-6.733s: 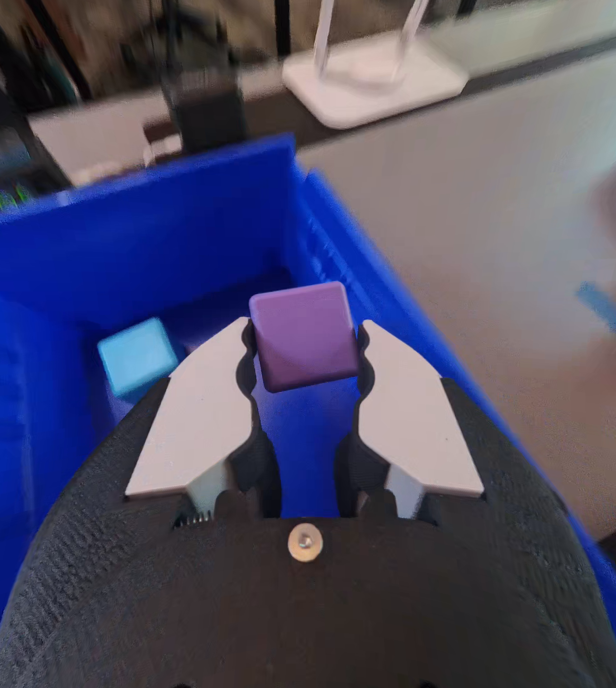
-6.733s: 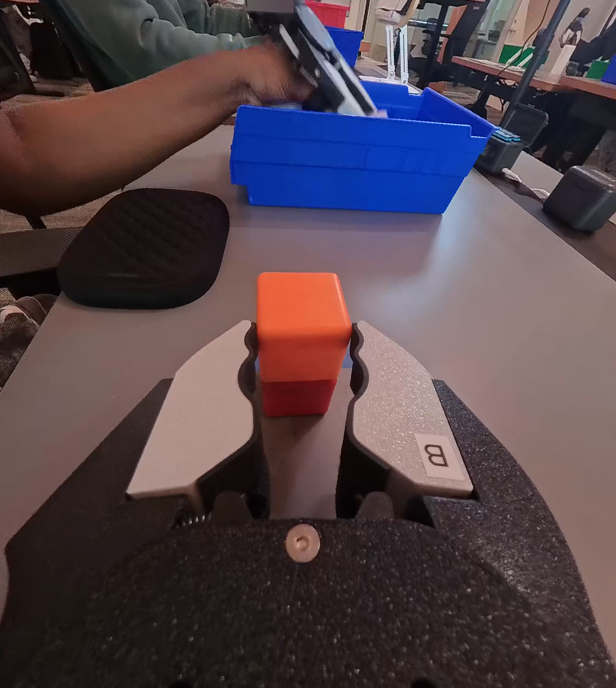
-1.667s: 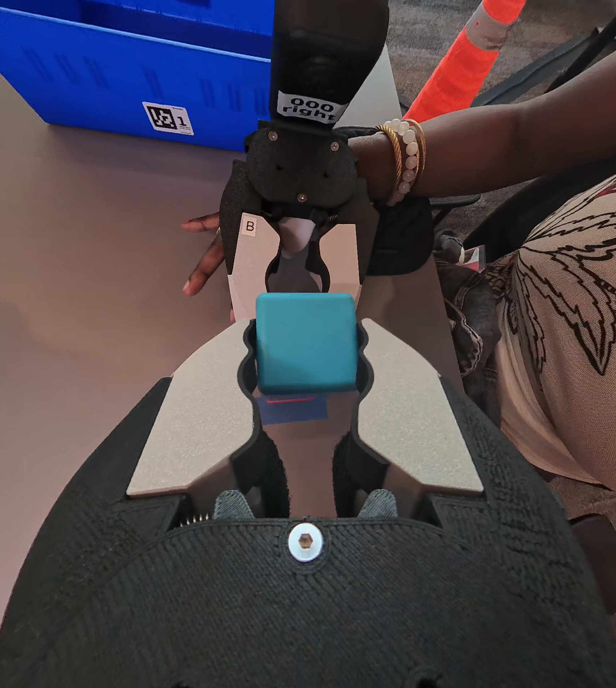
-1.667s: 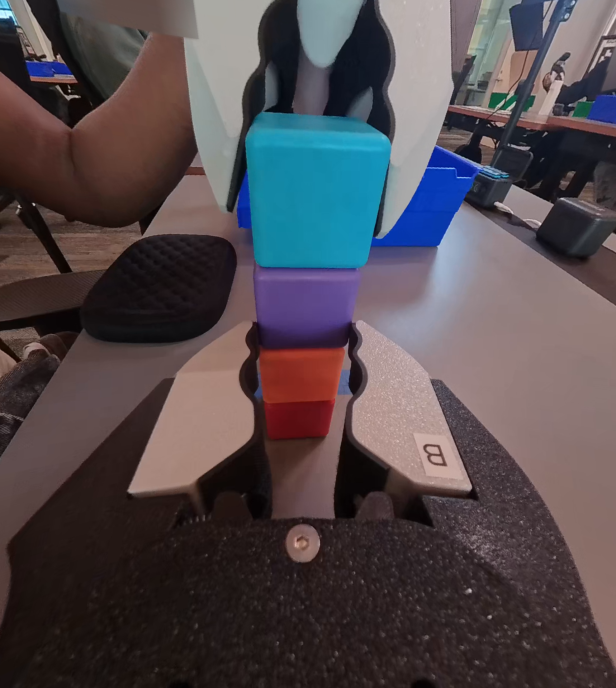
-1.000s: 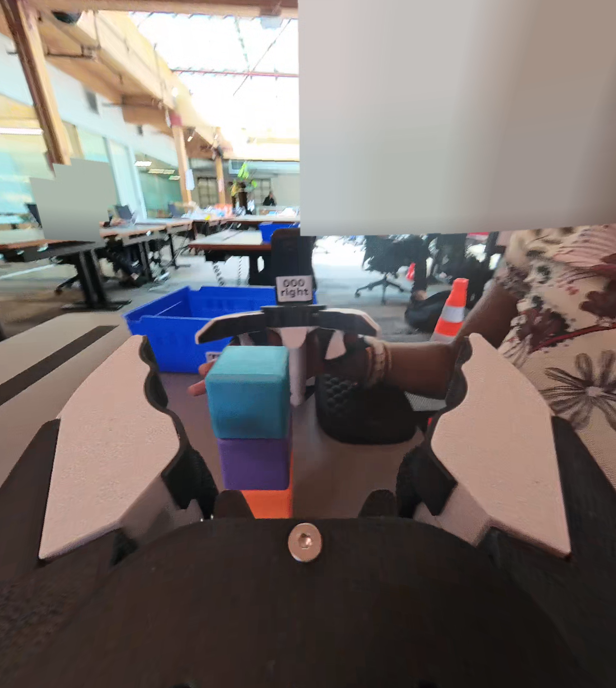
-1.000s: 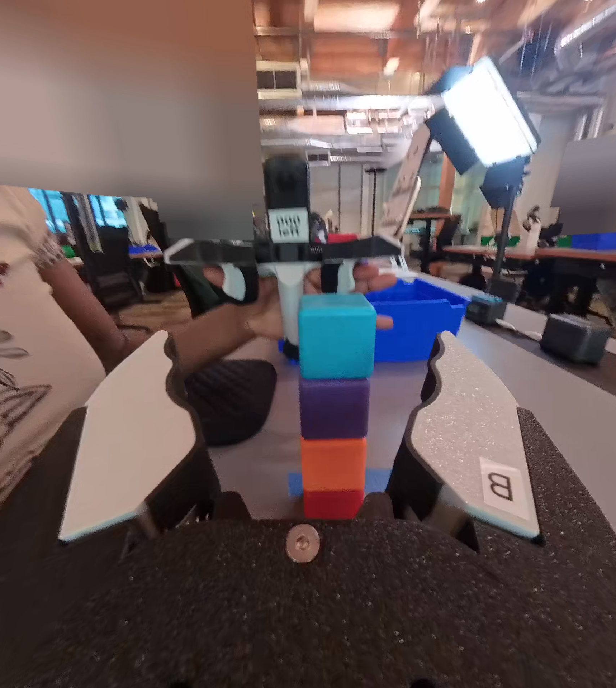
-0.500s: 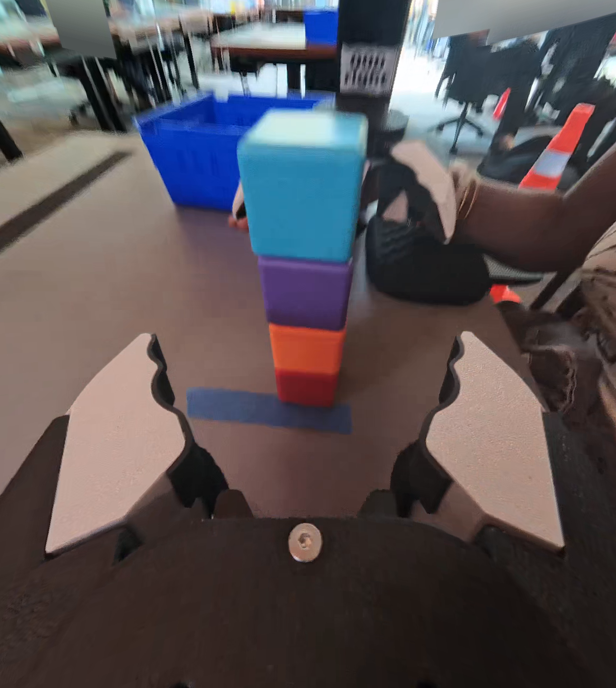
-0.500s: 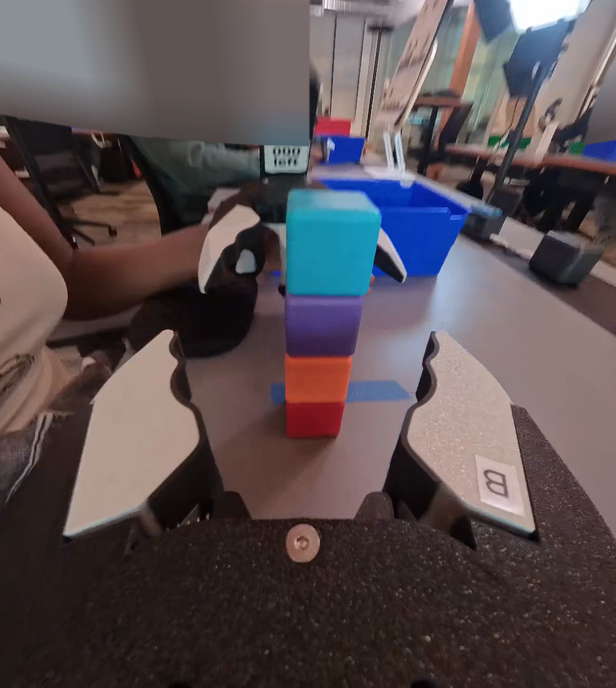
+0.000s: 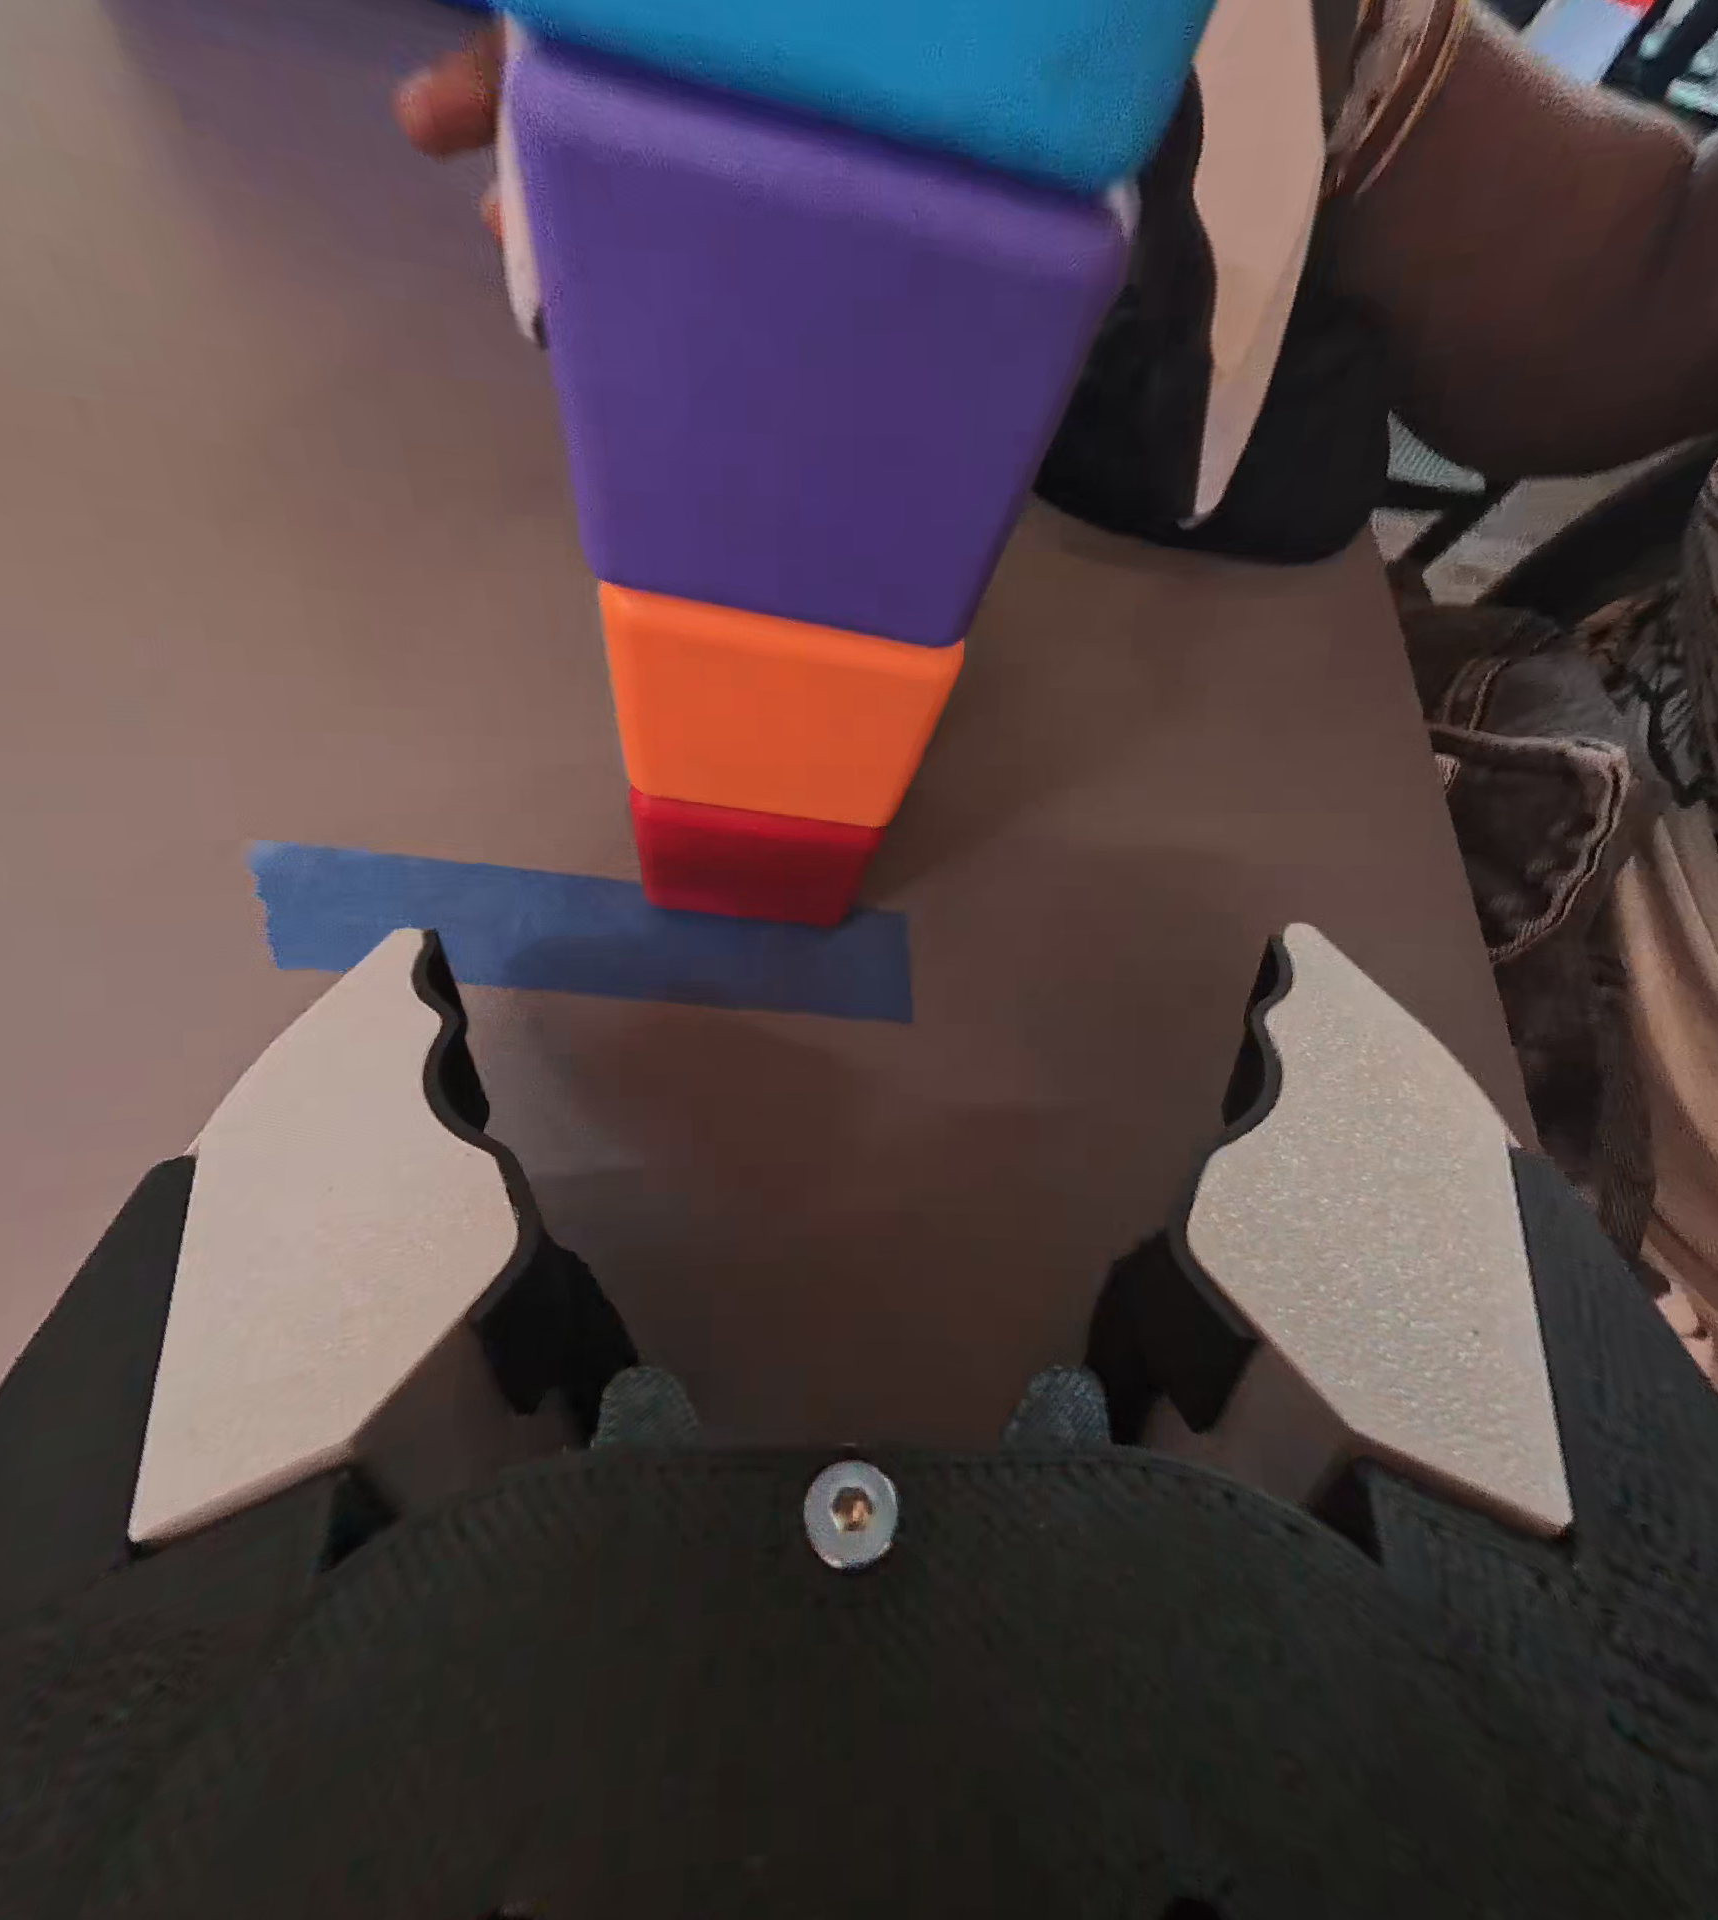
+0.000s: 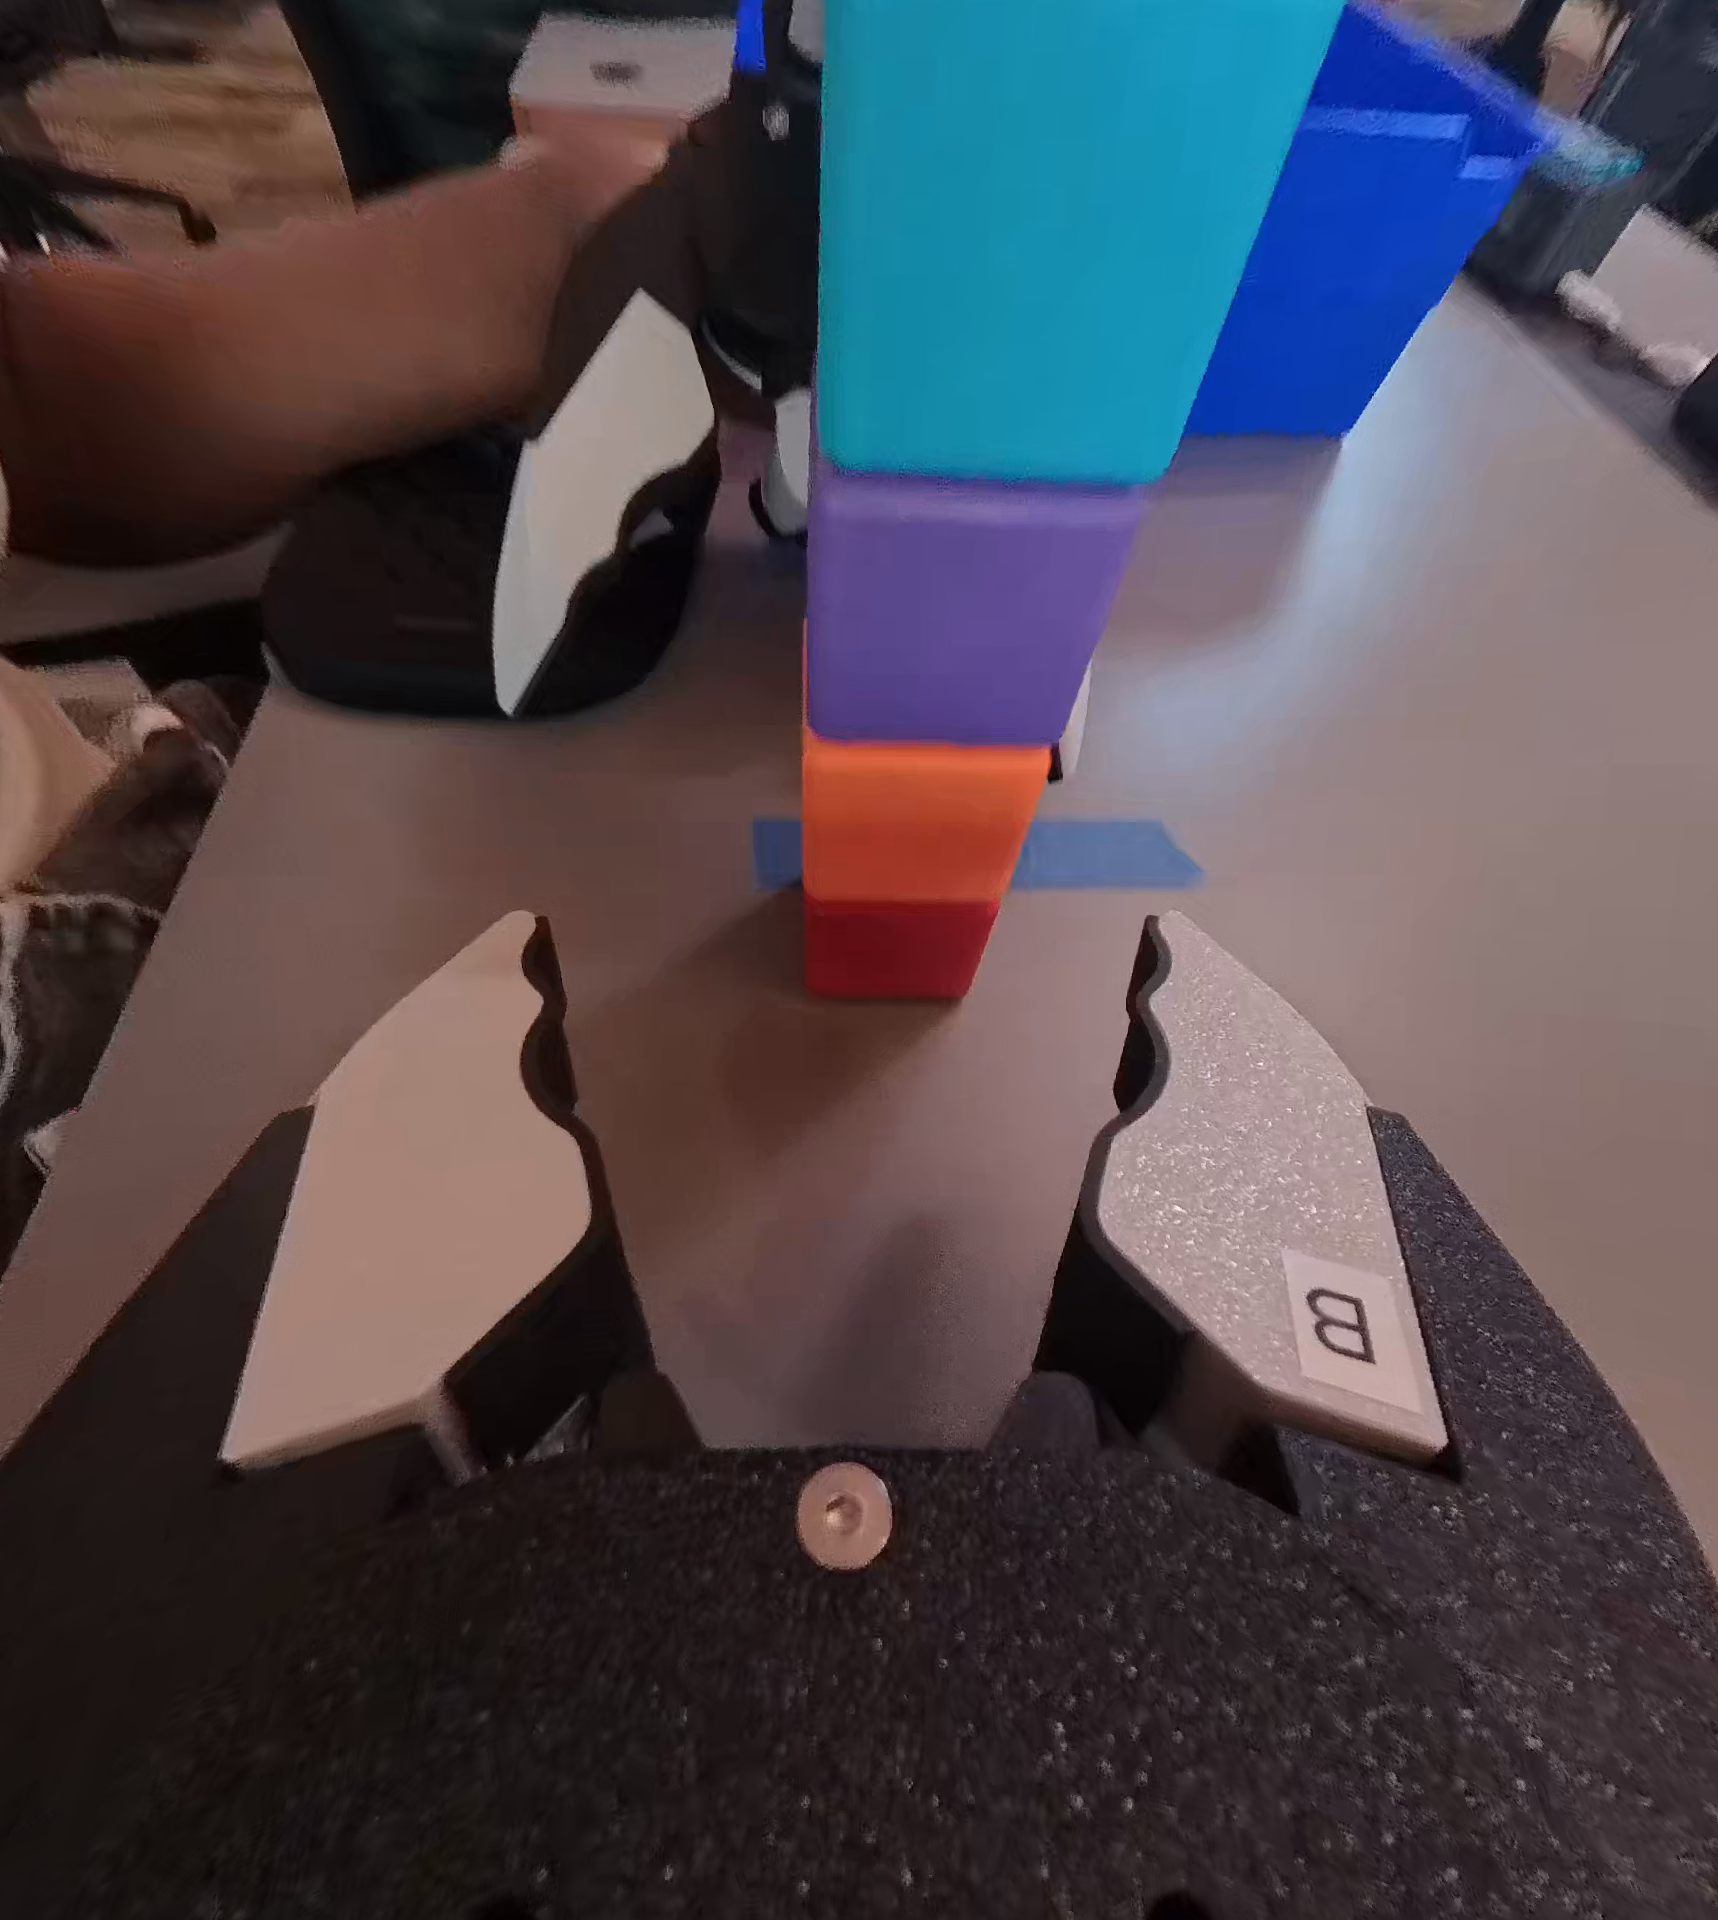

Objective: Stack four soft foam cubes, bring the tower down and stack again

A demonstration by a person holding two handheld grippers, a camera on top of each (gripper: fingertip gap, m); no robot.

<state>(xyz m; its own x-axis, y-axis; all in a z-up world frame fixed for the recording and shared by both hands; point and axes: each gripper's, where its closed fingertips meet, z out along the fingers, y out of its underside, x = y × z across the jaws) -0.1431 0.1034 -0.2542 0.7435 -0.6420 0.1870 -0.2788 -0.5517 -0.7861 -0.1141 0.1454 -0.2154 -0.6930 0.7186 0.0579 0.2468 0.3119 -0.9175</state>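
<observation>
Both pairs of fingers are spread wide with nothing between them. From where I stand, the left gripper (image 9: 850,945) and the right gripper (image 10: 844,930) face each other across the tower, each tilted down toward the grey table (image 10: 1406,727).

Four foam cubes stand in one upright column, its long axis vertical: the red cube (image 10: 891,951) on the table, the orange cube (image 10: 912,816) on it, then the purple cube (image 10: 959,613), and the teal cube (image 10: 1031,239) on top, cut off by the upper edge of both views. The column looks straight, with the upper cubes sitting slightly off to one side of the lower ones.

The tower stands ahead of each gripper's fingertips, clear of them and roughly in line with the gap. Its base touches a strip of blue tape (image 9: 564,935) stuck flat on the table; in the left wrist view that tape lies between the fingertips and the red cube. A blue bin (image 10: 1374,239) sits on the table behind the tower, and the person's forearm (image 9: 1561,260) reaches in.
</observation>
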